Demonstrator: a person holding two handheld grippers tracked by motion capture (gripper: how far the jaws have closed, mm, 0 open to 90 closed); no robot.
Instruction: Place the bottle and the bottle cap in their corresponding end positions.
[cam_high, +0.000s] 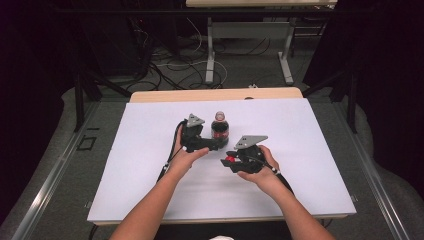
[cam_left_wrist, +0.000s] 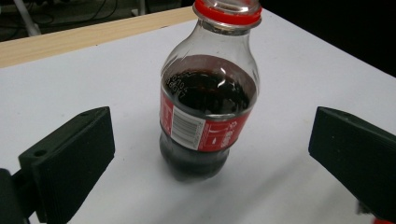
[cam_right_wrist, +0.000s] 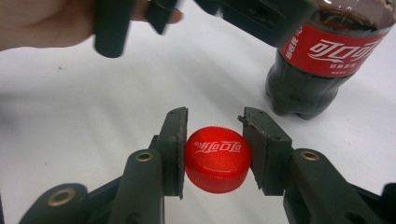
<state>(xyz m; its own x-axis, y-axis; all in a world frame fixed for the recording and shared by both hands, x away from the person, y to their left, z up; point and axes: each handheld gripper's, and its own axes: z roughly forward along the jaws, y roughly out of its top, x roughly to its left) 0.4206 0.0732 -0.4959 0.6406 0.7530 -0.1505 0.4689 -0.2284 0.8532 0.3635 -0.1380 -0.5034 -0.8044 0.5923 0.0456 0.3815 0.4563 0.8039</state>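
Observation:
A small cola bottle with a red label stands upright and uncapped on the white table sheet. In the left gripper view the bottle sits between and just ahead of the two black pads, which stand wide apart and clear of it. My left gripper is open just left of the bottle. To the right and nearer the person, my right gripper is shut on the red bottle cap, its pads pressing both sides. Its view has the bottle at upper right.
The table's wooden far edge lies beyond the sheet. Behind it stand another table's white legs among floor cables. Both forearms come in from the bottom. The left hand and its gripper appear along the top of the right gripper view.

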